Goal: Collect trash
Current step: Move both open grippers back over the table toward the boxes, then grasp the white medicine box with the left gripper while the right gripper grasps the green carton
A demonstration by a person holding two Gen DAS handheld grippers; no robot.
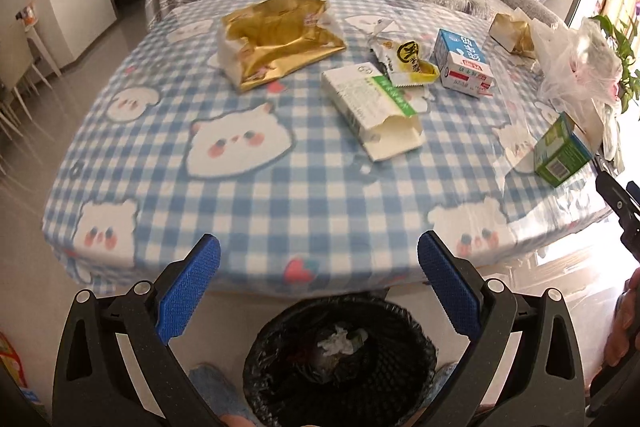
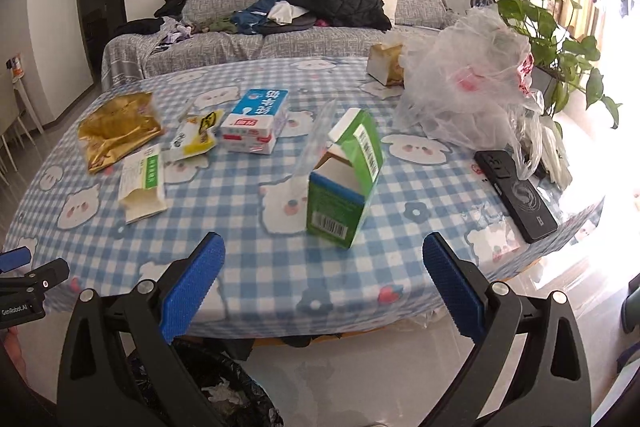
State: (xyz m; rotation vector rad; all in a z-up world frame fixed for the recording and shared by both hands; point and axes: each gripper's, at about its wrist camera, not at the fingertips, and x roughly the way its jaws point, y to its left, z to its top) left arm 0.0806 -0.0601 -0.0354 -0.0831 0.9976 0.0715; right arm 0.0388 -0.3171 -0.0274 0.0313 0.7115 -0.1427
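Trash lies on a table with a blue checked cloth (image 1: pixel 256 203): a gold bag (image 1: pixel 276 39), a flat white and green carton (image 1: pixel 370 109), a yellow snack wrapper (image 1: pixel 404 61), a blue milk carton (image 1: pixel 462 63) and a green carton (image 1: pixel 560 151). My left gripper (image 1: pixel 319 259) hangs open and empty above a black-lined bin (image 1: pixel 340 359) with crumpled paper inside. My right gripper (image 2: pixel 323 259) is open too, empty, at the table's near edge. The green carton (image 2: pixel 344 183) stands just beyond it. The gold bag (image 2: pixel 116 131) and blue milk carton (image 2: pixel 258 121) lie farther left.
A black phone (image 2: pixel 516 195) lies at the table's right edge beside a heap of clear plastic bags (image 2: pixel 468 83). A second gold packet (image 2: pixel 386 67) sits at the back. A grey sofa (image 2: pixel 280 39) with clothes stands behind, with a potted plant (image 2: pixel 560 39) on the right.
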